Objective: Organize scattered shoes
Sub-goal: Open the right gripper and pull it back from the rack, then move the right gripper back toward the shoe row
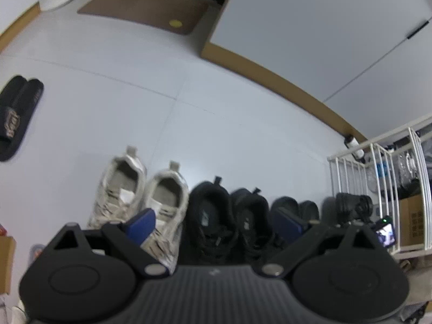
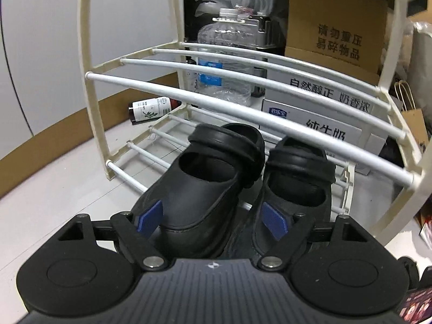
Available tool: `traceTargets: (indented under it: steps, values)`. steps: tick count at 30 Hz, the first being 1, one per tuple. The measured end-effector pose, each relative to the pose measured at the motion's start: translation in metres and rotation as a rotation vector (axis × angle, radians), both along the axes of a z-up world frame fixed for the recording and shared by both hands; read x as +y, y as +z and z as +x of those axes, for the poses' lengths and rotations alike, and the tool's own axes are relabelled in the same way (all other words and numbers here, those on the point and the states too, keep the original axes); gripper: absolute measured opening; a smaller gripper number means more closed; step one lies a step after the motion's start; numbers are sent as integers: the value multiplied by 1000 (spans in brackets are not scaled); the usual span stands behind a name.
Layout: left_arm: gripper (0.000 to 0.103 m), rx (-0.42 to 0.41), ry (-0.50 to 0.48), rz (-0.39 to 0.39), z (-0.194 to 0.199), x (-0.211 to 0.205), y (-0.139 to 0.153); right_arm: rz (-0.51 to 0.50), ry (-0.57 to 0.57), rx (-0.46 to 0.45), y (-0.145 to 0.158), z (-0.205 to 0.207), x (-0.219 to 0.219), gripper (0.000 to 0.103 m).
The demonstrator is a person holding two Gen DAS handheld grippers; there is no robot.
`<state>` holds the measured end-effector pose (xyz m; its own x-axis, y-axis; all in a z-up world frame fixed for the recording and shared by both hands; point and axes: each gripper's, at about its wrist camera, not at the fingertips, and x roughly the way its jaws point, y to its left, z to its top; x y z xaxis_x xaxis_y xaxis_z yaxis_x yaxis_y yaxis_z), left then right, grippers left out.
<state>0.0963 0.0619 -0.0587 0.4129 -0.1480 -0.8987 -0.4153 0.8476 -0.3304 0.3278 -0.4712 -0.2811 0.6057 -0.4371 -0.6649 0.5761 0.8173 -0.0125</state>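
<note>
In the right wrist view a pair of black clogs rests on the bottom rails of a white shoe rack (image 2: pixel 216 102), heels toward me. My right gripper (image 2: pixel 212 219) is open just behind them. Its left pad is beside the left clog (image 2: pixel 194 189) and its right pad is in front of the right clog (image 2: pixel 297 189); neither presses. In the left wrist view my left gripper (image 1: pixel 214 225) hangs open and empty over a row on the floor: beige sneakers (image 1: pixel 140 197), black sneakers (image 1: pixel 229 216), then dark clogs (image 1: pixel 297 206). A pair of black slippers (image 1: pixel 16 113) lies apart at far left.
Behind the rack stand a big water bottle (image 2: pixel 224 54), a cardboard box (image 2: pixel 337 27) and printed cartons (image 2: pixel 324 113); a small bottle (image 2: pixel 151 109) lies on the floor by the wall. The rack (image 1: pixel 378 167) is right of the shoe row. A brown mat (image 1: pixel 145 8) lies far off.
</note>
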Motion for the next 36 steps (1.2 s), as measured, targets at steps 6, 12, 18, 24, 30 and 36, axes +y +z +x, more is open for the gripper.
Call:
traceTargets:
  steps: [6,12,18,24,30,36]
  values:
    - [96,-46,-36,-9,-14,2,18,-29,30,12,44,-7,7,85]
    - [96,-69,-80,2,-28,4,29,-20,55,-20,114,-28,15,90]
    - [96,-74,-141,33,-36,3,34,29,161,-16,166,-49,18,90]
    - [96,-90,-179,32,-46,0,42,-1,167,-68,222,-93,33,90]
    - [96,-120,-169,13,-58,2,51,13,142,-111,264,-140,66,90]
    - [96,-110,-146,-6,-59,13,45,40,216,-159,286,-168,122,90]
